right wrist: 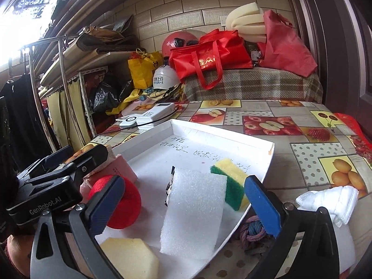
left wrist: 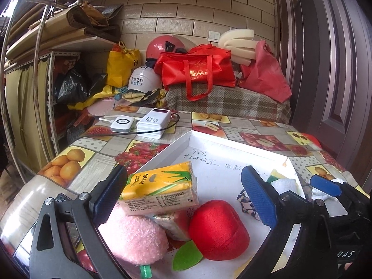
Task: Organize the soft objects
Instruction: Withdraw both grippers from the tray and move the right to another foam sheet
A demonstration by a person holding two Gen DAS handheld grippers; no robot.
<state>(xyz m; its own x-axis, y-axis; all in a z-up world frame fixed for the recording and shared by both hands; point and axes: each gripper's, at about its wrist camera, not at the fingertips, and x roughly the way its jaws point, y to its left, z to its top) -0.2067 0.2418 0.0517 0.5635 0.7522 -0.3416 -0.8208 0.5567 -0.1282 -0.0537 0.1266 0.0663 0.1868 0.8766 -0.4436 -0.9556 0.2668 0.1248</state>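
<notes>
A white shallow tray point(left wrist: 223, 144) lies on the fruit-print tablecloth. In the left wrist view it holds a yellow tissue pack point(left wrist: 160, 188), a second tissue pack point(left wrist: 174, 225) under it, a pink fluffy toy point(left wrist: 134, 237) and a red plush apple point(left wrist: 218, 230). My left gripper point(left wrist: 183, 197) is open and empty above them. In the right wrist view the tray point(right wrist: 223, 132) holds a white foam sheet point(right wrist: 195, 211), a yellow-green sponge point(right wrist: 232, 181), a yellow hexagonal sponge point(right wrist: 130, 258) and the red apple point(right wrist: 130, 207). My right gripper point(right wrist: 183, 207) is open around the foam sheet, not closed on it.
A white folded cloth point(right wrist: 332, 200) and a braided rope point(right wrist: 253, 232) lie on the table right of the tray. Two power banks point(left wrist: 148, 122) with a cable sit behind the tray. Red bags point(left wrist: 197, 69), helmets and foam are piled at the back.
</notes>
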